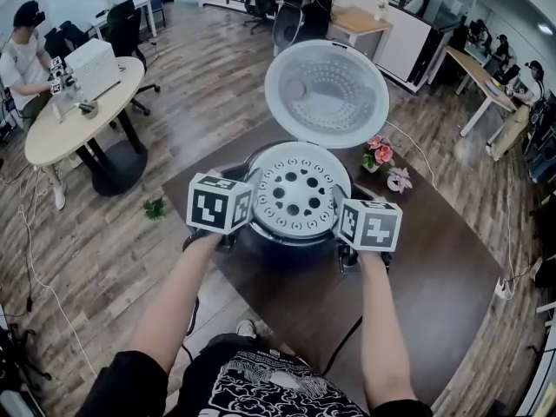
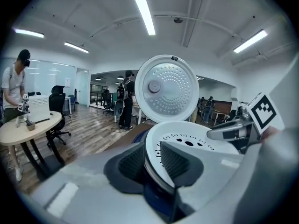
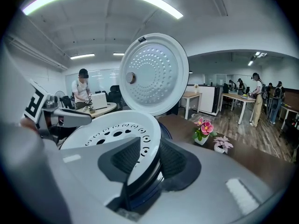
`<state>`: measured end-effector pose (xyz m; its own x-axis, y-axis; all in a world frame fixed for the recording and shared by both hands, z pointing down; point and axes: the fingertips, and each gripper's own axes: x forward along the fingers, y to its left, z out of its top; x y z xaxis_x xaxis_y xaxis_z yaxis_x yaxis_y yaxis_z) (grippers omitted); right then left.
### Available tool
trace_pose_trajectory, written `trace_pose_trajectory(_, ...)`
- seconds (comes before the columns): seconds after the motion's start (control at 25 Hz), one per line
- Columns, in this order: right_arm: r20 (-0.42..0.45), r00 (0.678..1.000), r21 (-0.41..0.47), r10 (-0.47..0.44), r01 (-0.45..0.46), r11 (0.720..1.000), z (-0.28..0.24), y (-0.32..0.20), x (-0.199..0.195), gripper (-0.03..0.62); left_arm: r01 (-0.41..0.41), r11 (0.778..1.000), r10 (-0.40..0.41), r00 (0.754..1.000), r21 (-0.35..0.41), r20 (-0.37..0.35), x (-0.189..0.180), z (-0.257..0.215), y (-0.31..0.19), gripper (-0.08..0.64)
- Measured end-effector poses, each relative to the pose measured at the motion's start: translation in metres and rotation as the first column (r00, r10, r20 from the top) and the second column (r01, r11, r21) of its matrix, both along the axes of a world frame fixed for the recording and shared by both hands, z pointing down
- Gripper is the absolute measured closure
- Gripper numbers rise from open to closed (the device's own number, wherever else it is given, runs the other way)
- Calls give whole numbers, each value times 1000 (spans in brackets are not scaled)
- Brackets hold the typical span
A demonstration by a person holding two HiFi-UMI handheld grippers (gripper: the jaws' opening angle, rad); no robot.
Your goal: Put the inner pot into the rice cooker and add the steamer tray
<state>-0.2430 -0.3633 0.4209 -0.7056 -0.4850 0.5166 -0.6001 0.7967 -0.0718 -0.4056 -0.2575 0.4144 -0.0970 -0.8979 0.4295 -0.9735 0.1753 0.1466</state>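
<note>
The steamer tray (image 1: 300, 189) sits on top of the rice cooker (image 1: 287, 248), whose lid (image 1: 327, 94) stands open, on the dark tabletop (image 1: 434, 294). The left claw (image 2: 152, 164) is closed on the tray's left rim. The right claw (image 3: 147, 160) clasps its right rim.

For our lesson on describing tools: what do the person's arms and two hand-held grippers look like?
The left hand-held gripper and the right hand-held gripper each have a pale grey body and two dark ribbed pads. Each carries a white cube with black square markers. The person wears a black short-sleeved T-shirt with a white print; the forearms are bare.
</note>
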Motion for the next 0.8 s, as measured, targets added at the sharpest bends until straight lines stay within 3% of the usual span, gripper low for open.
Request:
trace_pose_trajectory(0.52, -4, 1000, 53, -4, 4, 999, -9, 8, 12, 451, -9, 1000, 9, 1000, 28, 20, 17, -18, 10, 462)
trace_pose_trajectory(0.8, 27, 1000, 80, 10, -12, 997, -20, 13, 42, 453, -67, 995, 65, 997, 67, 32, 47, -32, -2, 462)
